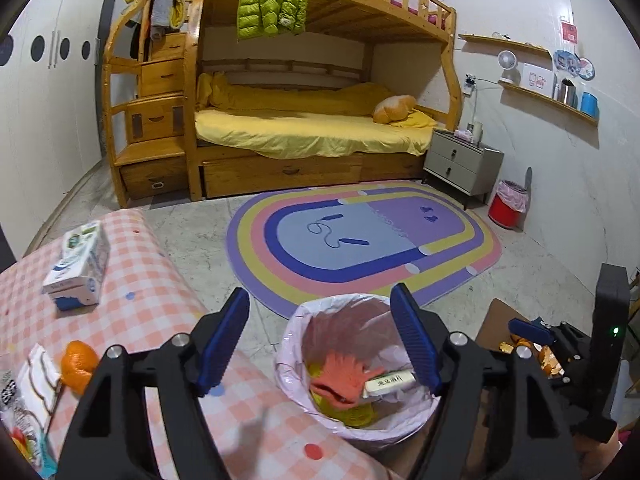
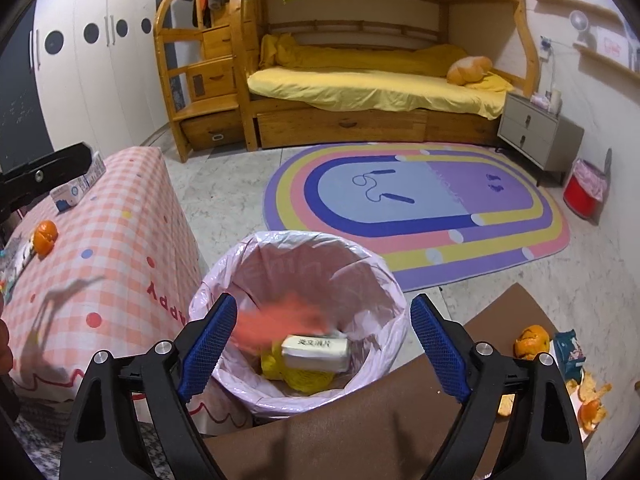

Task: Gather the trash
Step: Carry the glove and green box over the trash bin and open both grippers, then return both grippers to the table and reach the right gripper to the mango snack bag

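The bin [image 2: 298,320], lined with a pink bag, stands on the floor between the checked surface [image 2: 108,248] and a brown surface [image 2: 360,432]. The right gripper [image 2: 324,344] hangs over the bin with its 2 fingers [image 2: 208,344] wide apart and nothing between them. An orange glove [image 2: 276,322] shows as a blur inside the bin, below and between these fingers, not touching them. Beside it in the bin lie a white box [image 2: 316,352] and something yellow [image 2: 304,376].

The left gripper [image 1: 320,344] is also spread open and empty, over the edge of the checked surface, with its right finger in front of the bin's rim. In the left view the glove [image 1: 344,376] lies on the other trash.

On the checked surface are a carton [image 1: 78,264], an orange peel [image 1: 78,364] and a wrapper [image 1: 24,408]. On the brown surface lie more peels [image 2: 532,342] and a blue packet [image 2: 570,350].
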Tool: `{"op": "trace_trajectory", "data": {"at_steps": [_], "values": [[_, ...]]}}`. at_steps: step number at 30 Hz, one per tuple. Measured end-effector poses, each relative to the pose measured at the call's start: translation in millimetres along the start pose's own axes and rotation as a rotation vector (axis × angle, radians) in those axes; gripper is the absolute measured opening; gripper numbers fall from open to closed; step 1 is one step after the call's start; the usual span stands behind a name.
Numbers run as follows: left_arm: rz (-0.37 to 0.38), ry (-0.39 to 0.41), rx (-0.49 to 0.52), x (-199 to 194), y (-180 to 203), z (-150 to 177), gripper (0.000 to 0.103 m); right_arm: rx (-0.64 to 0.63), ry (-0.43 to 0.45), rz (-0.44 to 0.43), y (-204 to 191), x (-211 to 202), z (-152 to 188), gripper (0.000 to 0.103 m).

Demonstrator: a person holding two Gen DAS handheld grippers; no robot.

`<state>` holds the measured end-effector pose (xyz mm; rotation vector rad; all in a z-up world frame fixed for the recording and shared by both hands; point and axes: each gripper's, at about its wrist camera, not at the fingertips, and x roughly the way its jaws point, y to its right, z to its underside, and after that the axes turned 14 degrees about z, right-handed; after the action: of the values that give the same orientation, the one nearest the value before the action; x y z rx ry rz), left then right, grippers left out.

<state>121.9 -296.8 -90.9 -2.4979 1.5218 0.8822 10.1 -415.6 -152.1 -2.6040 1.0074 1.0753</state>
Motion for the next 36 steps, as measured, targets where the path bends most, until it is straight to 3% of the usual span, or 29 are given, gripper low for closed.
{"op": "trace_trajectory", "data": {"at_steps": [5,15,20,32,36], "values": [[-0.077,0.024,-0.006,-28.8,-8.8,1.3,0.071,0.015,0.043,-0.015,1.5,-24.3,-11.3,0.088],[-0.183,0.063,-0.050,-101.3,-40.7,16.3,0.079,-0.047,0.089,-0.128,-52.1,-79.2,-37.7,0.088],[-0.241,0.094,-0.085,-144.3,-70.1,31.5,0.081,-0.125,0.136,-0.212,-103.0,-111.1,-52.3,0.088],[-0.526,0.114,-0.212,-241.7,-159.0,67.3,0.085,-0.264,0.167,-0.395,-228.8,-136.3,-66.9,0.088],[-0.593,0.102,-0.252,-262.7,-178.1,80.8,0.087,-0.280,0.162,-0.446,-258.6,-127.6,-68.8,0.076]]}}
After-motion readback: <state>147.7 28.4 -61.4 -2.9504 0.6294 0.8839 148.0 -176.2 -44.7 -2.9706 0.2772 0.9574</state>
